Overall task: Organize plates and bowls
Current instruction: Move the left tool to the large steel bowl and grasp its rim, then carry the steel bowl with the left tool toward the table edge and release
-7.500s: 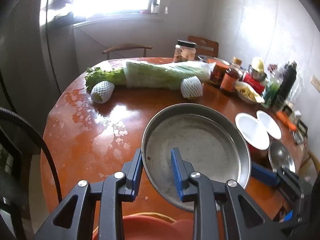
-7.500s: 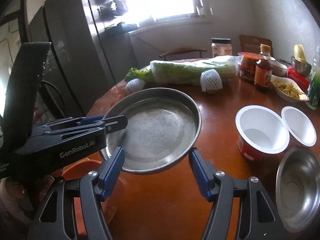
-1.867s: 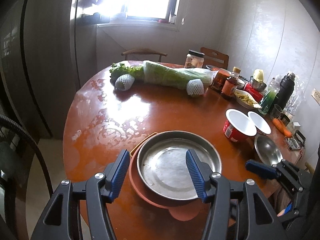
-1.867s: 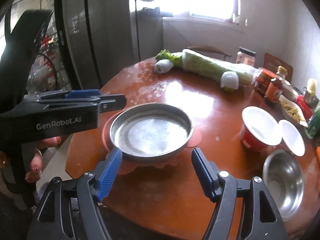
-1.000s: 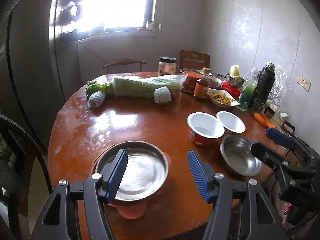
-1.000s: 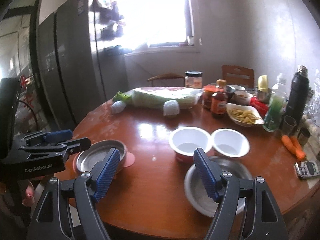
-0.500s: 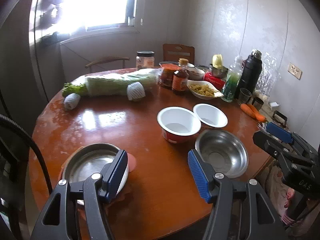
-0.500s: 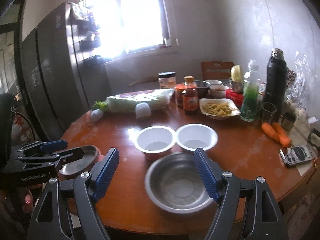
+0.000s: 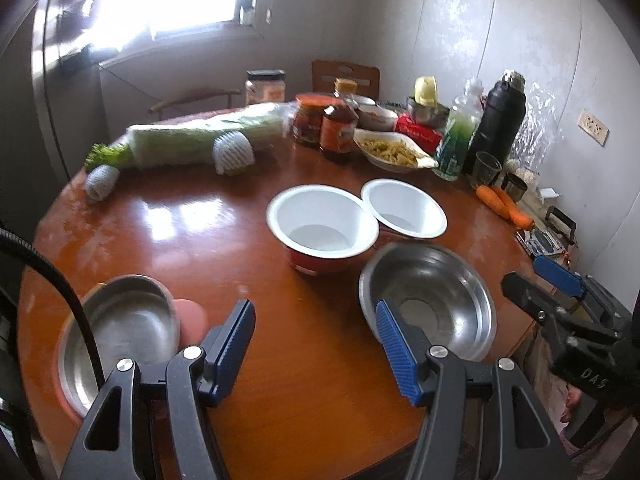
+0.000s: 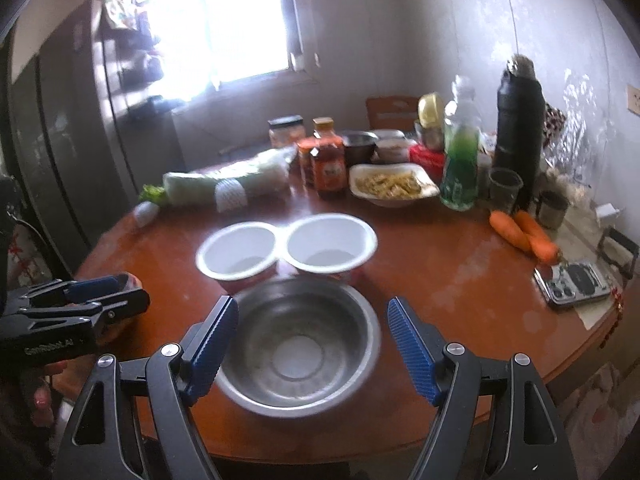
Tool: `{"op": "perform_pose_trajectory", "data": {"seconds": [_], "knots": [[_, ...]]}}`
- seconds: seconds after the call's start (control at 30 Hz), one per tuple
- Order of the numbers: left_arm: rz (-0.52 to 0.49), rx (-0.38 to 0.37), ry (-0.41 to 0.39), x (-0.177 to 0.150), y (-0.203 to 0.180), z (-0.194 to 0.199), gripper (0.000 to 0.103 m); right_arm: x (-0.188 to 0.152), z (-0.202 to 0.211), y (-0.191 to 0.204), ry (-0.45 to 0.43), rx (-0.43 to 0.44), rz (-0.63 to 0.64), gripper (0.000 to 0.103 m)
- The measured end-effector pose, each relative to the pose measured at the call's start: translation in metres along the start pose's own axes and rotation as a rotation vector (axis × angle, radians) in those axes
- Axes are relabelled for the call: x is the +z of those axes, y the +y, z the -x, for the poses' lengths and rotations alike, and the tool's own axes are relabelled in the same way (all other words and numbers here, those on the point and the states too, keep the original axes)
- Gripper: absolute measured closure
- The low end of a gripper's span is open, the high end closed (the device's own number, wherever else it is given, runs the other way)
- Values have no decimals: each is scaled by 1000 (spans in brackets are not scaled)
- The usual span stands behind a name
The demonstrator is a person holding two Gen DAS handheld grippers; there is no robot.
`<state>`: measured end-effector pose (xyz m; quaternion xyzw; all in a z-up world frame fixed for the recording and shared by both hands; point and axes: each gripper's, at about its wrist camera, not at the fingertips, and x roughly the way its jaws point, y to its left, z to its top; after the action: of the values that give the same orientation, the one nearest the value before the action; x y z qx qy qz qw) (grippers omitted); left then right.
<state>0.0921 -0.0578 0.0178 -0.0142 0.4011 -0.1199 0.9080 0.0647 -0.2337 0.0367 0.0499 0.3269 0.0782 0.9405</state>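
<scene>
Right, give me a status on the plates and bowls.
Done: the steel plate sits stacked on the orange plate at the table's near edge. In hand: nothing; the left claw and right claw are both open, the right one framing the steel bowl. Left: that bowl and the two white bowls.

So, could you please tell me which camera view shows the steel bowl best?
The right wrist view: the steel bowl sits whole and centred between the open right tool. In the left wrist view the bowl lies off to the right, its near rim partly hidden by a finger of the left tool.
</scene>
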Motion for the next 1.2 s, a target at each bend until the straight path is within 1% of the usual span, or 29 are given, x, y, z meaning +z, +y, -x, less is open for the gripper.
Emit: {"op": "perform_pose_trajectory", "data": {"seconds": [0.07,0.23,0.4,0.53,0.63,0.7,0.73,0.77,0.8,0.87,0.9,0.97,1.1,1.2], "knots": [[-6,-20,23,-1,-8,-14,40,-4,-9,-7,23,-5,-9,25],[-5,-31,66,-3,-20,-45,40,-11,-29,-21,64,-12,-27,25],[10,-23,82,-3,-24,-63,40,-14,-48,-30,85,-19,-14,25],[25,-49,93,-1,-28,-75,40,-16,-60,-34,96,-2,3,24],[19,-43,98,-1,-33,-83,40,-17,-69,-36,103,13,7,31],[12,-36,99,-1,-36,-87,41,-18,-75,-37,113,43,10,40],[9,-37,99,-1,-37,-89,41,-19,-76,-37,116,58,12,43],[8,-41,103,-2,-38,-91,44,-19,-78,-36,120,67,14,48],[6,-46,108,-2,-39,-93,49,-20,-80,-36,125,71,18,53],[2,-68,119,-3,-41,-95,57,-21,-82,-32,134,83,31,57],[0,-78,124,-4,-42,-96,60,-22,-83,-30,136,82,41,57],[-12,-67,121,-6,-43,-94,60,-24,-82,-26,137,83,53,57],[-4,-79,123,-12,-39,-87,60,-28,-76,-20,146,74,78,57],[-8,-64,123,-17,-36,-81,60,-32,-71,-14,154,87,88,57]]}}
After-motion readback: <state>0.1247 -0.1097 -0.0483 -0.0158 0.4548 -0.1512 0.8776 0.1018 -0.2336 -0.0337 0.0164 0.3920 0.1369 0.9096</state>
